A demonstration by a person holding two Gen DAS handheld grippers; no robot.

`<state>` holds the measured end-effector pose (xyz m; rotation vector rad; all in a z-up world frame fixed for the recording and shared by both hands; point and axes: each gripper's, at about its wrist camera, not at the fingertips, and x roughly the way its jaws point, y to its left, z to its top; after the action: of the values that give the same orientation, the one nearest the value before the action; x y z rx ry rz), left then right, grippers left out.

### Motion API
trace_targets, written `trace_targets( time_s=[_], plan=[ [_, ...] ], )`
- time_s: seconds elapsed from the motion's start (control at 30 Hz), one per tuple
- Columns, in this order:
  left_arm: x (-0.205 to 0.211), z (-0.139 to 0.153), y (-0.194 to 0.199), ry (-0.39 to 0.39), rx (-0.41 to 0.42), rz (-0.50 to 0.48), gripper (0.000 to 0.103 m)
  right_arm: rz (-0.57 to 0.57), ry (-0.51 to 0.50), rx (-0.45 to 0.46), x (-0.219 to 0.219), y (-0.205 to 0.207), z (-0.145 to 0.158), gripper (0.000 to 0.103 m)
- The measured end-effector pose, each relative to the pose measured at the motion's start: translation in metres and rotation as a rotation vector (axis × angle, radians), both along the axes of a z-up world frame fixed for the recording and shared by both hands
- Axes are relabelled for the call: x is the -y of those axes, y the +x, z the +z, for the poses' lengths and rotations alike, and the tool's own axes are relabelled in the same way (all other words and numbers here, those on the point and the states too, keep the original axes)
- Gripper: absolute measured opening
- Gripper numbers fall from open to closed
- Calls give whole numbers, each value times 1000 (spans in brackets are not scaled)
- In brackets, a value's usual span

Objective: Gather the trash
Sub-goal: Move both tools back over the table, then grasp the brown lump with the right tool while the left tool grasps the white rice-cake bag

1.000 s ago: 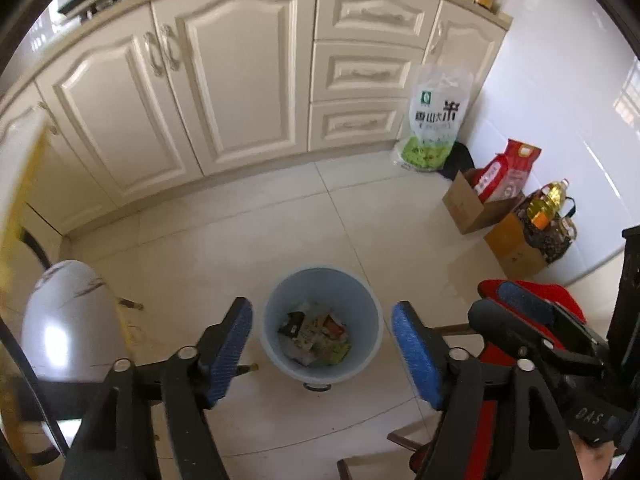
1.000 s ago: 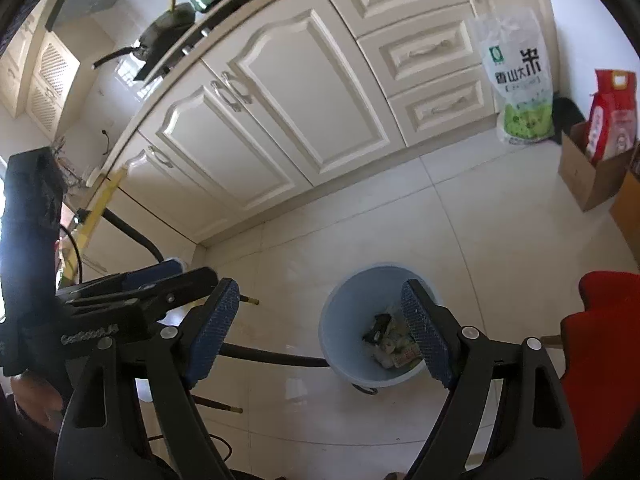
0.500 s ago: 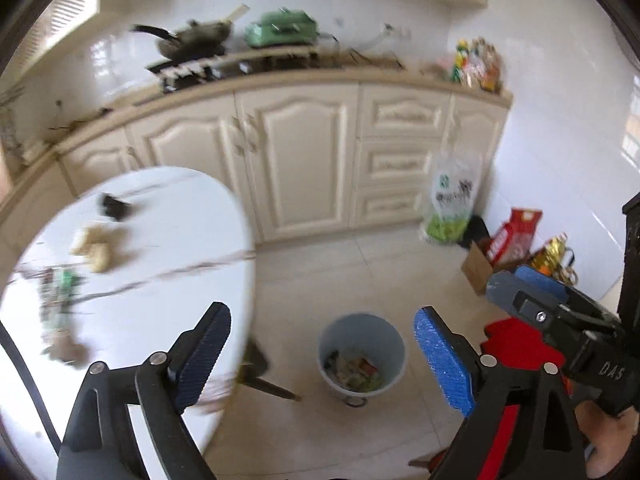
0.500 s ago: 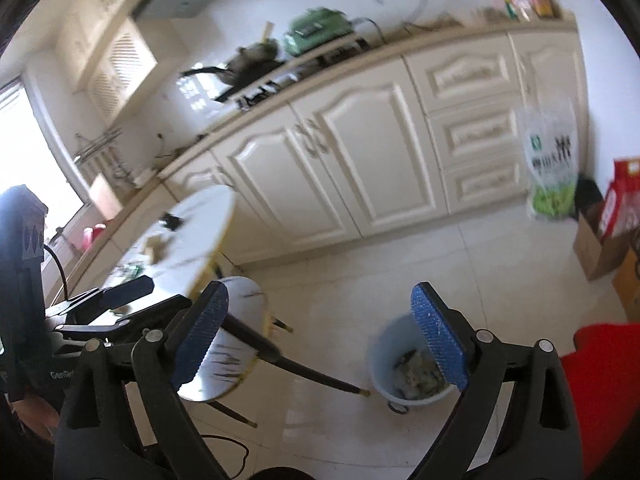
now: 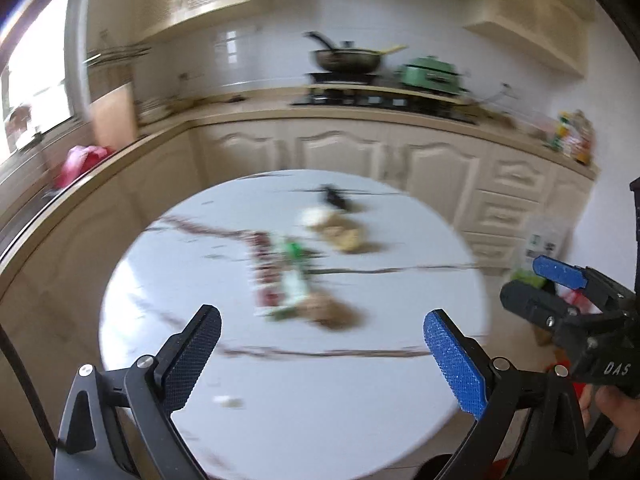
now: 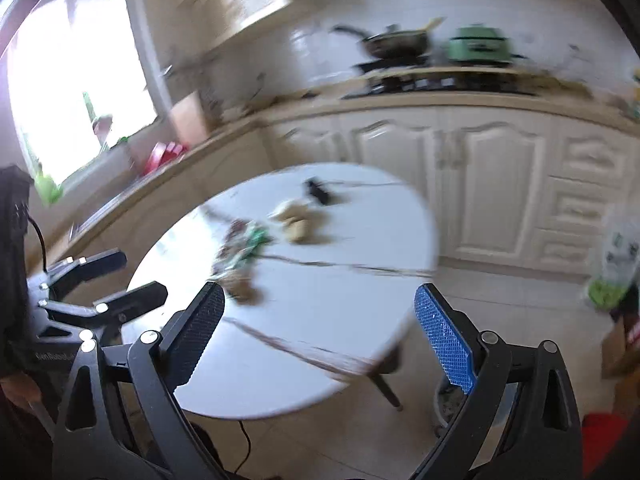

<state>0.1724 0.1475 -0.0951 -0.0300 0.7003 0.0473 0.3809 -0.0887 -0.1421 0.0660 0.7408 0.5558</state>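
Blurred trash lies on a round white marble table (image 5: 280, 408): a green and red wrapper (image 5: 286, 280), a brown crumpled lump (image 5: 332, 312), beige crumpled pieces (image 5: 340, 232) and a small black item (image 5: 336, 199). My left gripper (image 5: 320, 360) is open and empty, above the table's near part. My right gripper (image 6: 320, 336) is open and empty, over the table's right side; it also shows in the left wrist view (image 5: 560, 292). The same trash shows in the right wrist view: wrapper (image 6: 248, 246), beige pieces (image 6: 294, 220). The bin (image 6: 448, 404) is mostly hidden behind my right finger.
Cream cabinets (image 5: 440, 168) run behind the table, with a wok (image 5: 346, 60) and a green pot (image 5: 430, 72) on the counter. A window (image 6: 72, 96) is at the left. A rice bag (image 6: 620, 264) and a cardboard box (image 6: 620, 352) stand on the floor at right.
Both grippers have swung up and left from over the floor bin toward the round table. The bin has dropped out of the left view. Both stay open.
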Motion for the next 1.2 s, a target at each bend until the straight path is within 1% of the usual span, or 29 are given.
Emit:
trace_targets(
  time_s=[0.1,0.13,0.17,0.2,0.27,0.37,0.4,0.43,0.47,0.53,0.6,0.67,0.7,0.77,0.8,0.87,0.9,1.0,1.1,1.13,1.2],
  plan=[
    [-27,-4,-7,-24,-26,60,100,81,-47,-22,-45,11,-10,96],
    [-35,-6,-10,-28,-33,75,100,114,-76,-39,-67,18,-17,96],
    [-43,-9,-14,-32,-40,89,100,137,-92,-53,-79,23,-23,95],
    [-52,-6,-15,-36,-47,94,100,160,-106,-64,-90,27,-30,93],
    [-62,-11,-17,-51,-74,102,100,210,-160,-88,-119,37,-46,89],
    [-74,-15,-20,-61,-98,111,100,249,-200,-117,-137,47,-67,84],
    [-79,-16,-19,-62,-107,115,100,260,-205,-134,-142,51,-75,82],
    [-81,-18,-20,-66,-116,122,100,269,-207,-146,-144,53,-82,77],
    [-86,-19,-15,-71,-123,127,100,275,-213,-151,-146,56,-86,74],
    [-87,-22,-11,-81,-135,127,100,285,-222,-161,-150,60,-94,63],
    [-94,-23,2,-85,-151,127,100,292,-221,-170,-149,63,-99,58],
    [-92,-24,14,-91,-162,121,100,299,-208,-181,-143,68,-103,46],
    [-93,-23,40,-93,-167,112,100,303,-195,-180,-140,71,-104,38],
    [-92,-26,53,-101,-175,93,100,325,-173,-190,-137,74,-104,38],
    [-92,-30,71,-105,-186,87,100,324,-175,-184,-133,76,-104,37],
    [-89,-34,93,-117,-210,81,100,303,-181,-172,-126,81,-102,37],
    [-89,-39,114,-119,-216,80,100,282,-166,-170,-118,85,-100,37],
    [-83,-51,149,-132,-257,89,100,245,-144,-158,-102,92,-95,37],
    [-75,-55,172,-122,-264,80,100,227,-126,-160,-92,99,-94,38],
    [-73,-57,182,-127,-280,81,100,219,-118,-165,-87,103,-95,38],
    [-71,-61,198,-151,-280,70,100,216,-110,-163,-83,106,-95,38]
  ],
)
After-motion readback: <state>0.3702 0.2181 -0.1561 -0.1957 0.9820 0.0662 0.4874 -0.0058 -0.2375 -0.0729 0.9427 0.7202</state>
